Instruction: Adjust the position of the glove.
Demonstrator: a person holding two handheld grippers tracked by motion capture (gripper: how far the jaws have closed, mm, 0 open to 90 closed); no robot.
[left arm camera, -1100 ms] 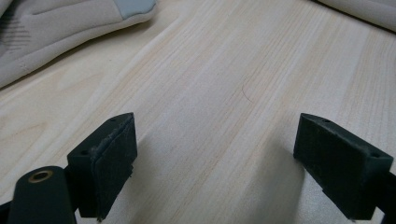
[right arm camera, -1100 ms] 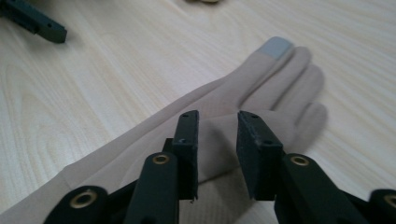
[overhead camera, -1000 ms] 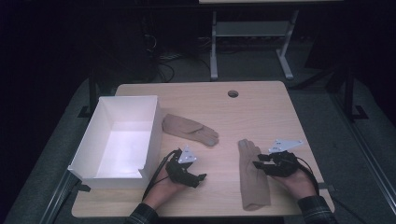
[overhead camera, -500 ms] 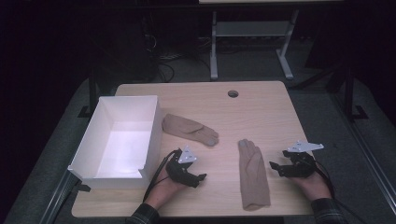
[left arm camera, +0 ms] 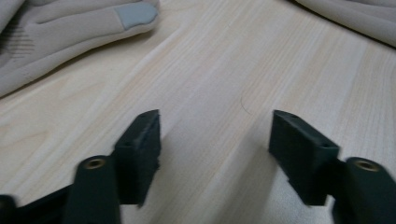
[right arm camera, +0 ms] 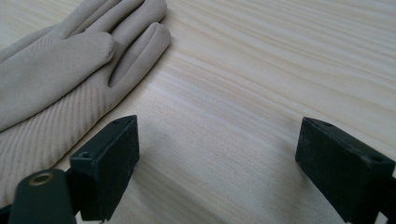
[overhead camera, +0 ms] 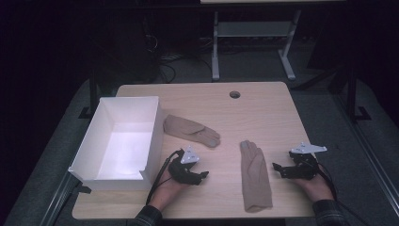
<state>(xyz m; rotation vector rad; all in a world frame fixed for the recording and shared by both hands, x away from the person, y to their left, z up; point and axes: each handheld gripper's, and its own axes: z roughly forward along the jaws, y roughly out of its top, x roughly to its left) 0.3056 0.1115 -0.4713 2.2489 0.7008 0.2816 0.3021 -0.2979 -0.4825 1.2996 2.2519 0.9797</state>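
Note:
Two beige gloves lie flat on the wooden table (overhead camera: 263,113). One glove (overhead camera: 190,130) with a grey fingertip lies beside the white box; the other (overhead camera: 254,174) lies lengthwise near the front edge. My left gripper (overhead camera: 203,175) rests between the box and the near glove. Its jaws (left arm camera: 215,140) have just been closing and stand apart over bare wood, with the grey-tipped glove (left arm camera: 60,37) ahead. My right gripper (overhead camera: 277,168) sits just right of the near glove. Its jaws (right arm camera: 217,144) have just been opening, with nothing between them and the glove (right arm camera: 60,70) at their left.
A white open box (overhead camera: 155,136) stands at the table's left, close to my left hand. A round cable hole (overhead camera: 235,94) sits near the far edge. Beyond the table are a grey floor, cables and a desk frame (overhead camera: 215,52).
My right gripper has let go of the near glove and moved right, off it. The glove now lies flat. The left hand has stayed where it was.

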